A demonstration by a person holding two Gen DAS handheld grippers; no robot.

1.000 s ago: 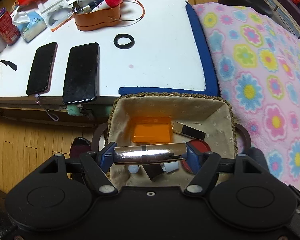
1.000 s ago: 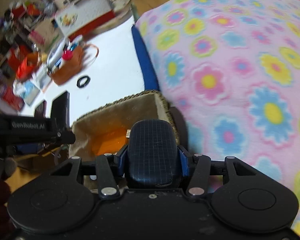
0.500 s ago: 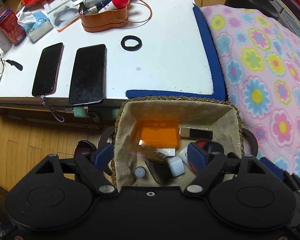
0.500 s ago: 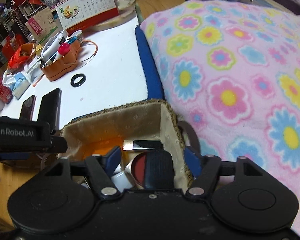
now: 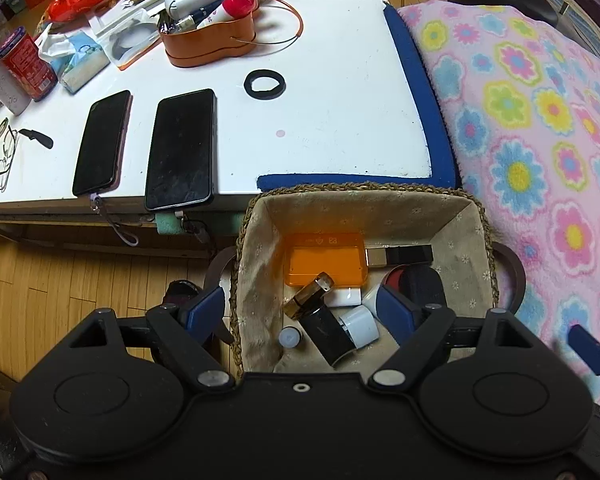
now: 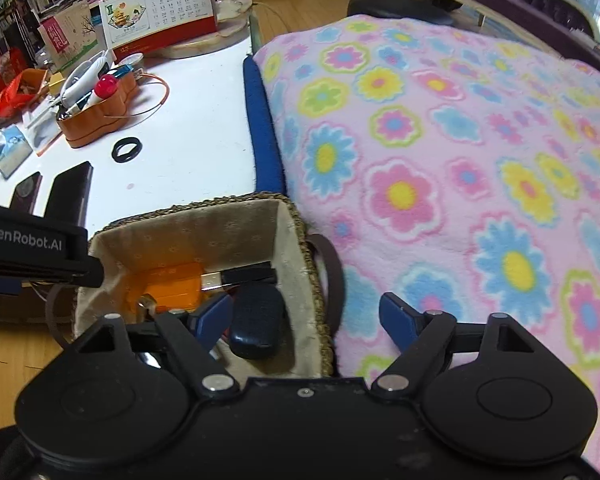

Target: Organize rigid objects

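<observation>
A woven basket with cloth lining (image 5: 380, 208) (image 6: 204, 236) sits between the white table and the flowered blanket. In it lie an orange box (image 5: 324, 260) (image 6: 172, 284), a gold and black tube (image 5: 400, 256) (image 6: 240, 276), a gold-capped black bottle (image 5: 320, 316), white caps (image 5: 360, 324) and a dark oval case (image 6: 258, 328) (image 5: 424, 284). My left gripper (image 5: 302, 312) is open and empty just above the basket. My right gripper (image 6: 308, 318) is open and empty over the basket's right rim.
On the white table (image 5: 332, 120) lie two black phones (image 5: 180, 148) (image 5: 102, 142), a black ring (image 5: 265, 84) (image 6: 127, 149), an orange tray of pens (image 5: 212, 36) and glasses (image 5: 4, 152). A flowered blanket (image 6: 460, 168) lies on the right. Wooden floor (image 5: 60, 280) lies on the left.
My left gripper opened and dropped the gold-capped bottle into the basket. My right gripper opened and dropped the dark oval case into the basket. Both grippers drew back a little.
</observation>
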